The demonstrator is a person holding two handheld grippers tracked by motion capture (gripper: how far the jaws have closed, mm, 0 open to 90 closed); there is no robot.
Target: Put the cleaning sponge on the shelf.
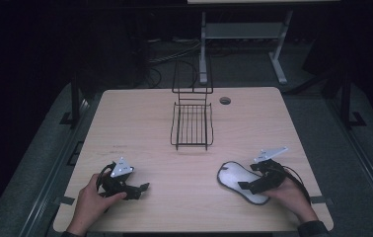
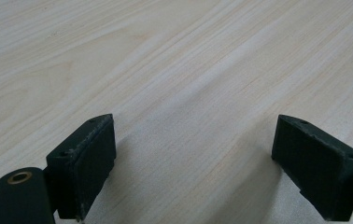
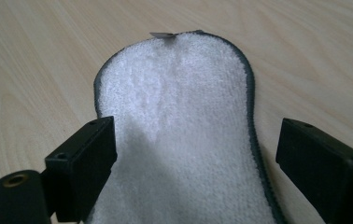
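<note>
A white terry cloth (image 1: 235, 177) with a dark grey edge lies flat on the wooden table (image 1: 140, 123) at the front right. It is shaped like a shoe sole, with a small tag at its far end. My right gripper (image 1: 244, 185) is held low over the cloth's near end. In the right gripper view the cloth (image 3: 179, 107) lies between and below the jaws of the right gripper (image 3: 195, 149), which stand open and do not press on it. My left gripper (image 1: 142, 189) rests at the front left, open over bare wood (image 2: 195, 144).
A black wire rack (image 1: 192, 126) stands at the middle back of the table, its tall back panel facing away. A round cable hole (image 1: 225, 100) sits to its right. Beyond the table are a white desk frame (image 1: 243, 34) and cables on a dark floor.
</note>
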